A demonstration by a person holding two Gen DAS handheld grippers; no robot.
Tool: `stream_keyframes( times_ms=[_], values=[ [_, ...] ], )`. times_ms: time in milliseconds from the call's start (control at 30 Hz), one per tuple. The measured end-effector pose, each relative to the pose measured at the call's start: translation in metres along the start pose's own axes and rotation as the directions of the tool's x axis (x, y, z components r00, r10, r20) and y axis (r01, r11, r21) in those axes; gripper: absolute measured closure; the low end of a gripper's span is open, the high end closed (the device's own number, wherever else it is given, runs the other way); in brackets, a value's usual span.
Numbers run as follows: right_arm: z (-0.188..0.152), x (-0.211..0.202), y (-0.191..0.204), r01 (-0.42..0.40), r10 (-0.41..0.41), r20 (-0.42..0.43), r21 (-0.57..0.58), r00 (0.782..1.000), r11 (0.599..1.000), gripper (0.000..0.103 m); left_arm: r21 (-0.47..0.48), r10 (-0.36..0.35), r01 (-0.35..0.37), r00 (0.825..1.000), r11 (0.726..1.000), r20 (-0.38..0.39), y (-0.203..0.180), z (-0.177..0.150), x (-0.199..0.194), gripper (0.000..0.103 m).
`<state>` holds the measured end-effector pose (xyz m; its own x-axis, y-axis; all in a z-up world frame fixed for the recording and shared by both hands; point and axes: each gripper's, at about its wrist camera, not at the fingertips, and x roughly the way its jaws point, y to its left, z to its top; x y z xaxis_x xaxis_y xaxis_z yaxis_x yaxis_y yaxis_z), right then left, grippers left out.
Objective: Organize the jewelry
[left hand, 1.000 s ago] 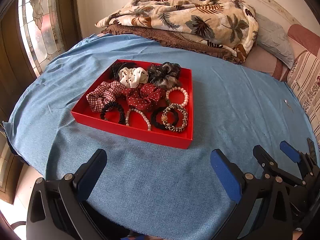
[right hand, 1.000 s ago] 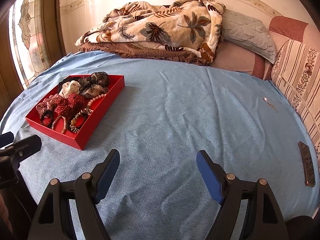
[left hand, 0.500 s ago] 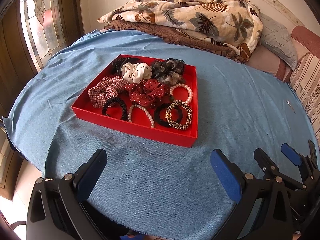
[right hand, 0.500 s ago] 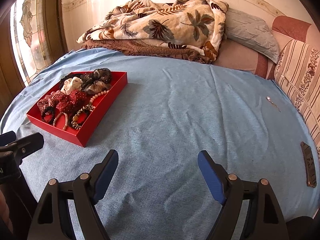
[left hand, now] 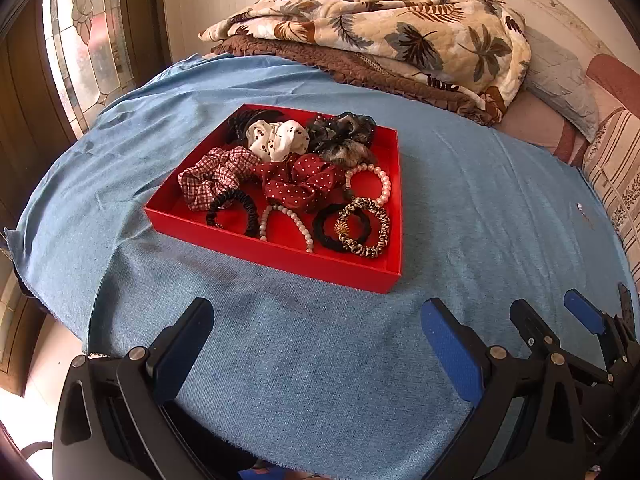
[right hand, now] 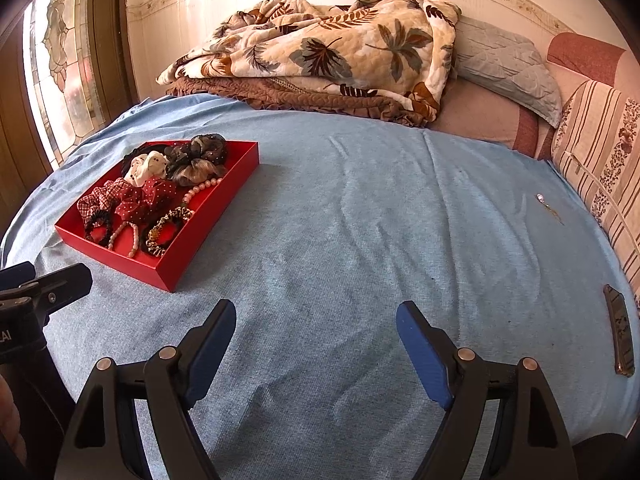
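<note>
A red tray [left hand: 280, 254] sits on the blue bedspread [left hand: 320, 360] and also shows at the left of the right wrist view [right hand: 188, 248]. It holds several scrunchies, a checked one [left hand: 212, 180], a red dotted one [left hand: 304, 182], a white one [left hand: 278, 140], plus pearl bracelets [left hand: 372, 184] and a leopard hair tie [left hand: 366, 226]. My left gripper [left hand: 316, 332] is open and empty, just short of the tray's near wall. My right gripper [right hand: 316, 328] is open and empty over bare bedspread, right of the tray.
Folded leaf-print quilt [right hand: 332, 52] and pillows [right hand: 504, 64] lie at the far side. A small earring [right hand: 541, 198] and a brown hair clip [right hand: 619, 330] lie on the bedspread at the right. A stained-glass window [left hand: 84, 40] stands at the left.
Both grippers have moved forward a little toward the tray; the tray looks slightly nearer and more centred in both views. Both stay open.
</note>
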<state>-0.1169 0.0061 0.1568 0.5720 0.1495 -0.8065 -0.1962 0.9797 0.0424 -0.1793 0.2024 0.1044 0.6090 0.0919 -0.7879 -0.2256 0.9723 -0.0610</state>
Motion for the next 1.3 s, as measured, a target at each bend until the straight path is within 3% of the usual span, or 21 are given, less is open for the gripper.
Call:
stream_keyframes(
  times_ms=[1300],
  values=[
    [-0.002, 0.0, 0.013, -0.045, 0.045, -0.006, -0.023, 0.999, 0.999, 0.014, -0.015, 0.012, -0.012, 1.0, 1.0, -0.018, 0.007, -0.001, 0.007, 0.0]
  ],
)
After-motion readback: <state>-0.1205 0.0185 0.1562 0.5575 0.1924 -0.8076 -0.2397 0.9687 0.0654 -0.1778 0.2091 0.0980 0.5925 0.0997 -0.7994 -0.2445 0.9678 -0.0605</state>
